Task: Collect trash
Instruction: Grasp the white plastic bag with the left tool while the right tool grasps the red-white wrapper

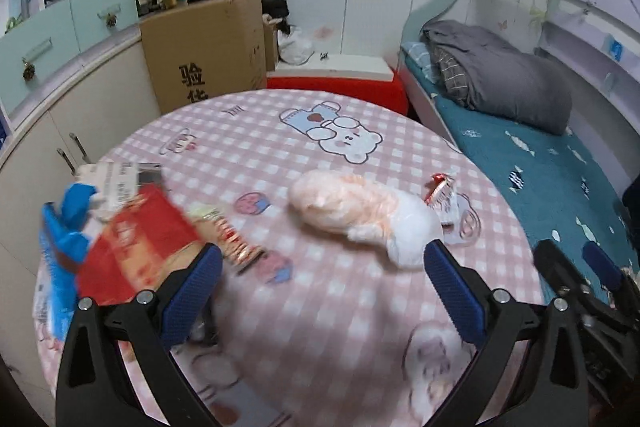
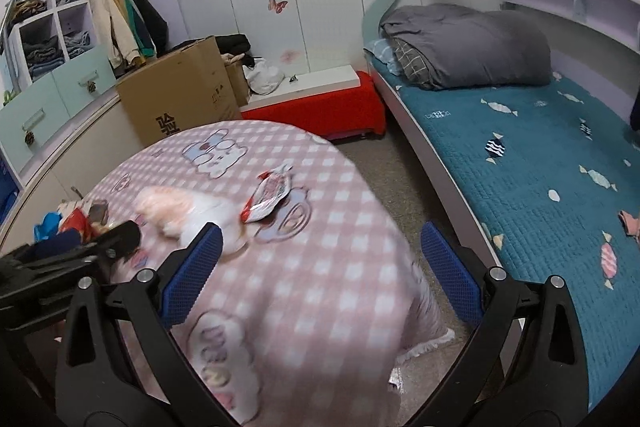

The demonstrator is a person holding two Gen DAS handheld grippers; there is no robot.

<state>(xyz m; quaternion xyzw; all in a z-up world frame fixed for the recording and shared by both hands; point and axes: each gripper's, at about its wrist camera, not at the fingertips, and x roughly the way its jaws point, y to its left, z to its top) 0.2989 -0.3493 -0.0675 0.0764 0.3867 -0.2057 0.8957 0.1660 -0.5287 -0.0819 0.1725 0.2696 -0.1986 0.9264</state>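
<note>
Your left gripper [image 1: 322,267] has its fingers [image 1: 192,291] spread wide, nothing between them, hovering over the tabletop [image 1: 320,327]. The left finger's tip sits just beside a red packet [image 1: 136,247]; contact unclear because of blur. Next to that packet: a striped wrapper [image 1: 232,239], a blue wrapper [image 1: 64,227] and a printed paper [image 1: 116,179]. Ahead, between the fingers, lies a white and orange plastic bag [image 1: 360,211], with a red and silver wrapper [image 1: 440,193] just past it.

Your right gripper [image 2: 320,259] is also wide open and empty, fingers [image 2: 448,267] over the tabletop edge [image 2: 320,287]. The same bag [image 2: 180,207] and wrapper [image 2: 268,197] lie ahead of it to the left. A bed [image 2: 520,167] sits to the right, a cardboard box [image 2: 180,95] behind the tabletop.
</note>
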